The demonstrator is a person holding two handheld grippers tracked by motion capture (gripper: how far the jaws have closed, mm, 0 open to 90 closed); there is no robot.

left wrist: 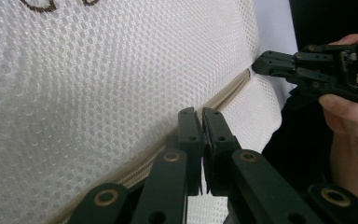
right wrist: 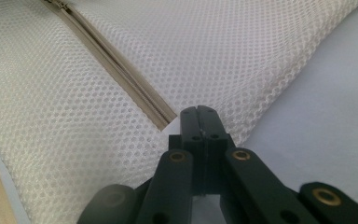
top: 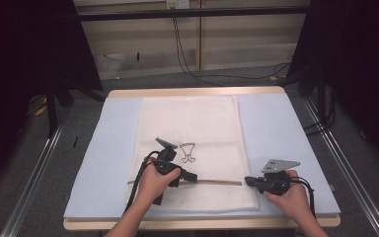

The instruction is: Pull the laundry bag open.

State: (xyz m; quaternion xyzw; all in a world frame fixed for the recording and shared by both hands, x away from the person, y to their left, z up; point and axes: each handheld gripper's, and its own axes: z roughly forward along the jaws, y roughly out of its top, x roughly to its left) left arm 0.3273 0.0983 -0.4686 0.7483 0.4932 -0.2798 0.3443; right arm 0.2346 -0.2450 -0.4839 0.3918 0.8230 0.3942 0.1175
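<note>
Jaws of the left gripper [left wrist: 201, 112] stand pressed together, with only a hairline slit between them, their tips right at the beige zipper [left wrist: 223, 95] of the white mesh laundry bag [left wrist: 98, 84]; whether they nip the zipper's slider or just the tape cannot be told, since the tips hide that spot. In the right gripper view the right gripper [right wrist: 199, 111] also has its jaws closed flat against each other, the tips lying on the mesh just beside the end of the zipper [right wrist: 121, 60], near the bag's edge, and whether a fold of mesh is caught between them cannot be made out. From the left gripper view the right gripper [left wrist: 266, 61] shows farther off, its tip at the bag's side edge where the zipper ends, with a hand [left wrist: 349, 109] wrapped round its body. Seen from the high view, the left gripper [top: 193, 177] sits on the zipper line [top: 217, 182] toward the bag's left part, and the right gripper [top: 249, 180] at the zipper's right end. The bag [top: 192, 123] lies flat in the middle of a pale blue mat [top: 108, 148] on the wooden table [top: 192, 92], a small dark line drawing [top: 188, 151] printed on it just above the left gripper.
</note>
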